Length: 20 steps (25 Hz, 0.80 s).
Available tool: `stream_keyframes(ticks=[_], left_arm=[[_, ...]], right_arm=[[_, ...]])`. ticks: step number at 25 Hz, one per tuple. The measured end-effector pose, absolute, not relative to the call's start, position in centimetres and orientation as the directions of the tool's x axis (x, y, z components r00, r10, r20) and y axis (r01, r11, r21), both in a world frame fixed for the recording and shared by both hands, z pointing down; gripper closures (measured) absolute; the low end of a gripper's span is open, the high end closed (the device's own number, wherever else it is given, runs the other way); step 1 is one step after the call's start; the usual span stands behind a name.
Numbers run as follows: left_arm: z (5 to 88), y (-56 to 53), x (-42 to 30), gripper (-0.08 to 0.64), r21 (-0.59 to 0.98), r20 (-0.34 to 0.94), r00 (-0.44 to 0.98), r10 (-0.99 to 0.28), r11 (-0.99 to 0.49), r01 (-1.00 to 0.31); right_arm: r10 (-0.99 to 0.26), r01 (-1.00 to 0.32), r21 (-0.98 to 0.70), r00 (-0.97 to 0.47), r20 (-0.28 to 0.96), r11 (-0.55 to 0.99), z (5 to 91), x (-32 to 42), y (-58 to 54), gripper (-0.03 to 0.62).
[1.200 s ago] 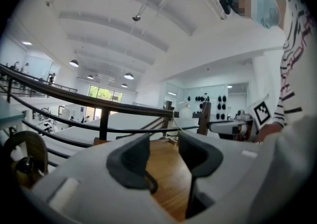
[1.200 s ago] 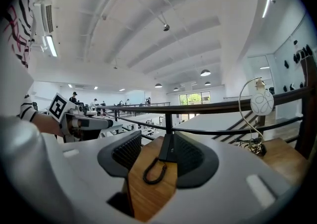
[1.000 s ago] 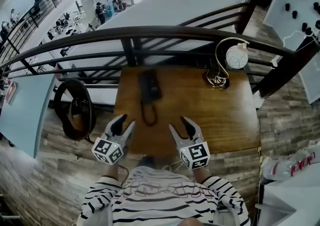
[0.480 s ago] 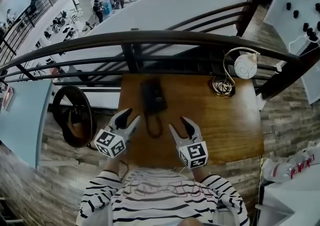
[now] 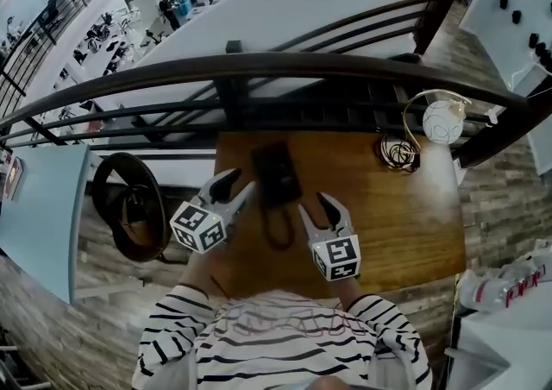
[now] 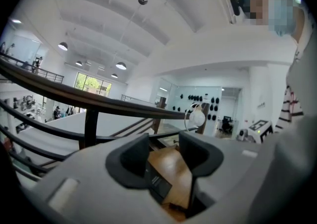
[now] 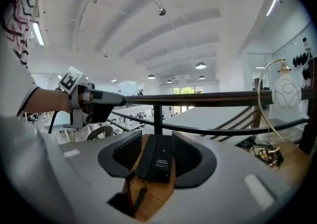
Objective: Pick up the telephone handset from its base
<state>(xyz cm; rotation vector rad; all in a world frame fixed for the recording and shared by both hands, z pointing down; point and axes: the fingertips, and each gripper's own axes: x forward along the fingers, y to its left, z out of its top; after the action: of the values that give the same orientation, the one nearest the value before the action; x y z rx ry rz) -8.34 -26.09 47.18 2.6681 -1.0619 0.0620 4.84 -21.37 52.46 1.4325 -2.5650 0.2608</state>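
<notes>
Big dark curved railing (image 5: 259, 65) runs across the far side, w/ an open hall below beyond it. Against it stands a wooden tabletop (image 5: 397, 216). Person in a striped top (image 5: 276, 345) is at its 6 o'clock edge, a gripper in each hand. On the floor off the tabletop's 9 o'clock side there's a black ring-shaped thing (image 5: 125, 203), can't tell what.

Black telephone (image 5: 276, 174) sits on the tabletop's left half, toward 11 o'clock, handset (image 7: 146, 157) lying on its base (image 7: 163, 161), not lifted. Lamp (image 5: 442, 121) w/ white globe head on a thin bent stem is at the 2 o'clock corner, a tangle of wire at its foot.

Left gripper (image 5: 237, 183) hangs at approx 8 o'clock of the phone, just beside it. Its jaws are spread, w/ nothing btwn them but bare wood and a corner of the phone further on. Right gripper (image 5: 314, 204) is at approx 5 o'clock of the phone, near, not touching. Its jaws are likewise apart and empty, lined up on the phone ahead at 12.

Coiled cord (image 5: 278, 229) loops from the phone's near end toward 6 o'clock, lying on the wood btwn the two grippers.
</notes>
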Motion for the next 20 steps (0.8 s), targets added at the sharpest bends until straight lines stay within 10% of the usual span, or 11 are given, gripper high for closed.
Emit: stream_keyframes(ticks=[20], left_arm=[[62.4,-37.8,-9.7,0.368,0.478,0.296,0.706,-0.643,-0.54,-0.692]], right_arm=[[-0.764,-0.838,0.0,-0.497,0.411,0.545,63.2,1.5,-32.6,0.433]])
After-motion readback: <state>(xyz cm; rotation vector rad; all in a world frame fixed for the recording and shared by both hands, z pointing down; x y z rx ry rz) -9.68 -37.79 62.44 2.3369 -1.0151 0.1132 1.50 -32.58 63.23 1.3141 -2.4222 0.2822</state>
